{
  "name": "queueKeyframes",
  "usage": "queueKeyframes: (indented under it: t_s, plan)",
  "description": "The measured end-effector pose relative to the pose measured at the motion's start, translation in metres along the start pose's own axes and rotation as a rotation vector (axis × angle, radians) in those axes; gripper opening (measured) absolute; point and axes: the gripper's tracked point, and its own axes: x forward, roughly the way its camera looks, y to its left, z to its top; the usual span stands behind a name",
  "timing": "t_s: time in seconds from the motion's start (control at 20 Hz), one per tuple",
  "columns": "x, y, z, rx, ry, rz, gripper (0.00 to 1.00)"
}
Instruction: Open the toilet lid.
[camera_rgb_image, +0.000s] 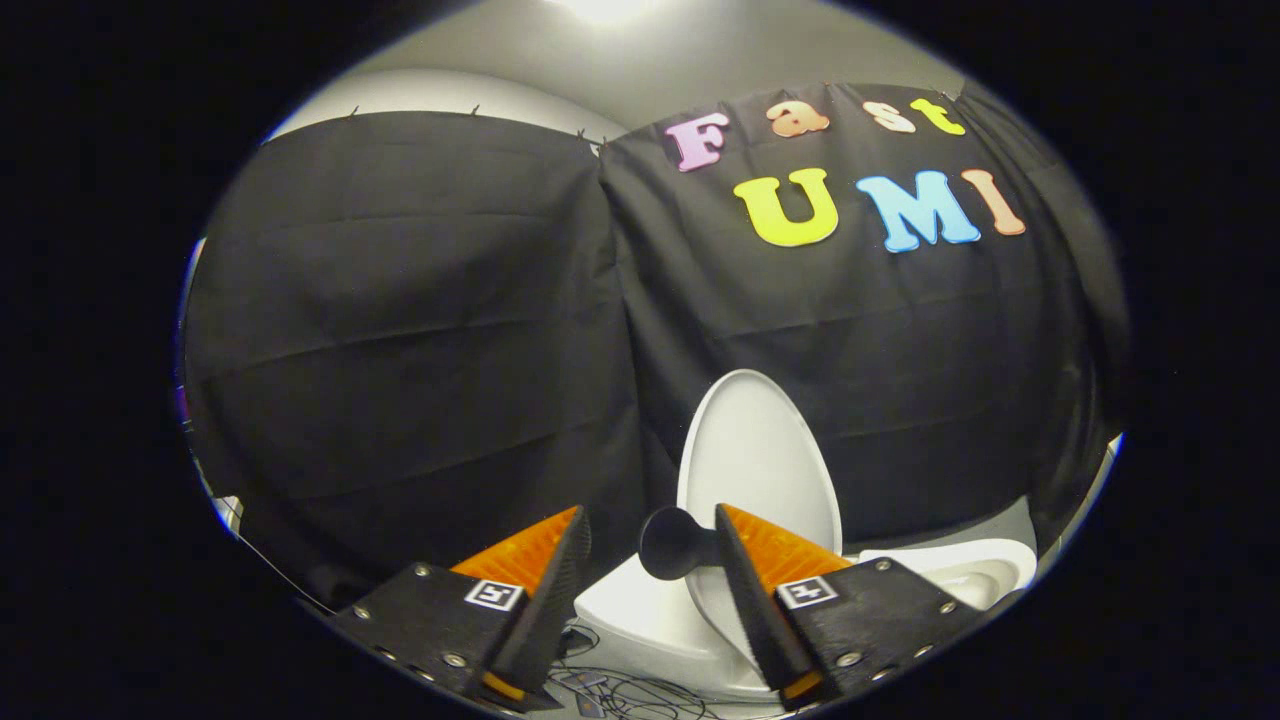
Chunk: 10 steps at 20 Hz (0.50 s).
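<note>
Two spread gripper (650, 545) fingers before upright toilet lid (757, 460), long axis vertical.

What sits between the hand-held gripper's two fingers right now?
In the gripper view, a black knob fixed to the raised toilet lid sits between the open fingers of the hand-held gripper, beside one of them.

Raised toilet lid (757, 455) beyond fingers (745, 590)
</note>
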Motion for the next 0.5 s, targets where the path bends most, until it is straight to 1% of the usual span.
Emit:
queueKeyframes:
  t_s: [0.05,0.1,0.25,0.4,0.45,0.5]
  plan:
    - [-0.012,-0.010,0.018,-0.009,-0.033,-0.022,0.93]
    - [-0.025,-0.021,0.033,-0.016,-0.063,-0.043,0.95]
    - [-0.063,-0.064,0.060,-0.033,-0.122,-0.143,0.94]
    - [-0.105,-0.107,0.076,-0.094,-0.156,-0.246,0.94]
    - [-0.118,-0.121,0.076,-0.107,-0.166,-0.262,0.94]
    - [-0.129,-0.123,0.079,-0.120,-0.189,-0.237,0.94]
